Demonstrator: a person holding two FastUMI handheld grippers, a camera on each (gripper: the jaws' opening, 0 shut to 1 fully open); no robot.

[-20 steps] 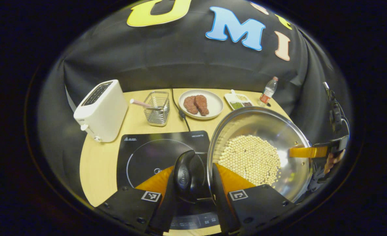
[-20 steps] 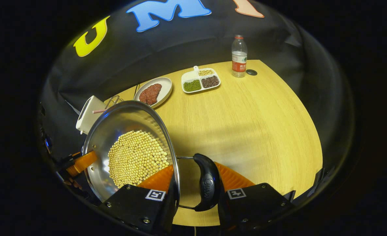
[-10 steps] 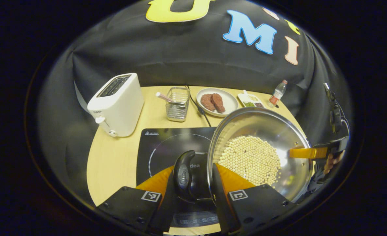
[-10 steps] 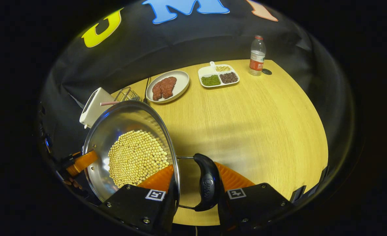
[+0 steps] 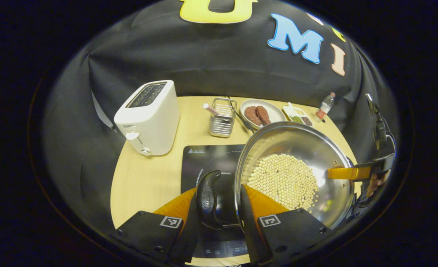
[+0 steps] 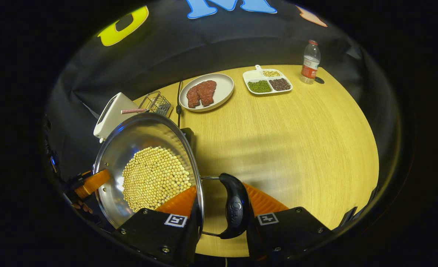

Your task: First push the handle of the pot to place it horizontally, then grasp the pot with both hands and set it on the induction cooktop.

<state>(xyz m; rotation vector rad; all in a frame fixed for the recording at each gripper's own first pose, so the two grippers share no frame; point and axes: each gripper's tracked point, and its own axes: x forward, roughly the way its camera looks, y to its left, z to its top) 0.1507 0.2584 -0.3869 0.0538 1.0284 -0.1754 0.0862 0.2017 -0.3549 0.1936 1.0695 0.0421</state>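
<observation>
We hold the pot point(image 5: 296, 174) between the two tongs, one at each of its side handles. In the left gripper view, the left tongs point(image 5: 219, 202) reach forward from the bottom edge, their orange fingers point(image 5: 178, 204) either side of the black handle point(image 5: 207, 198) and the pot's rim; they are clamped on the handle. Across the pot, at its far rim, the other tongs show as an orange finger with a hand point(image 5: 372, 183) behind it.

In the right gripper view, the right tongs point(image 6: 222, 205) do the same on the opposite side: one orange finger point(image 6: 180, 202) lies inside the rim, the other outside the black handle point(image 6: 233, 211), clamped on it. The left tongs appear at the pot's far rim.

The pot point(image 6: 148, 170), holding pale round beans point(image 5: 283, 181), is off the worktop point(image 6: 289, 137). In the left gripper view it overlaps the right part of the induction cooktop point(image 5: 207, 163), with its right side past the cooktop's edge. Whether it touches the cooktop we cannot tell.

Beyond the pot stand a white toaster point(image 5: 148, 118), a wire basket point(image 5: 222, 118), a plate of meat point(image 6: 206, 92), a divided dish point(image 6: 267, 81) and a bottle point(image 6: 309, 63).
</observation>
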